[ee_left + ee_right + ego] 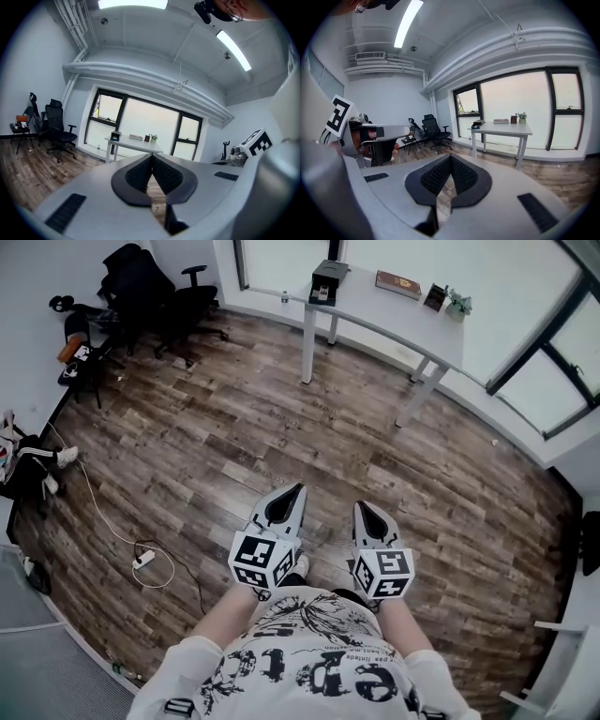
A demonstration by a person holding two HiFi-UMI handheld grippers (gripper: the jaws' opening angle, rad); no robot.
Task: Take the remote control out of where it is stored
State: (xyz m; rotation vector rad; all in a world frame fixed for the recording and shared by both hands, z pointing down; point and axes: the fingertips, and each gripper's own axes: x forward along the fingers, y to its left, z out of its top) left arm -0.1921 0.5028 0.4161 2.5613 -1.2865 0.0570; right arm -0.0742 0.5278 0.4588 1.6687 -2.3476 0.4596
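No remote control shows in any view. My left gripper [298, 487] and right gripper [359, 506] are held side by side in front of the person's body, above the wooden floor [281, 418], and both point toward a white desk [394, 310] by the window. In the left gripper view the left gripper [151, 156] is shut, pads meeting at the tips with nothing between them. The right gripper [450, 157] is likewise shut and empty. On the desk stand a black box [328, 282], a book [397, 283] and a small plant [458, 304].
Black office chairs [159, 292] and a stand with gear fill the far left corner. A power strip [143, 559] with a white cable lies on the floor at left. Big windows [562, 352] line the far and right walls. White furniture [562, 662] stands at lower right.
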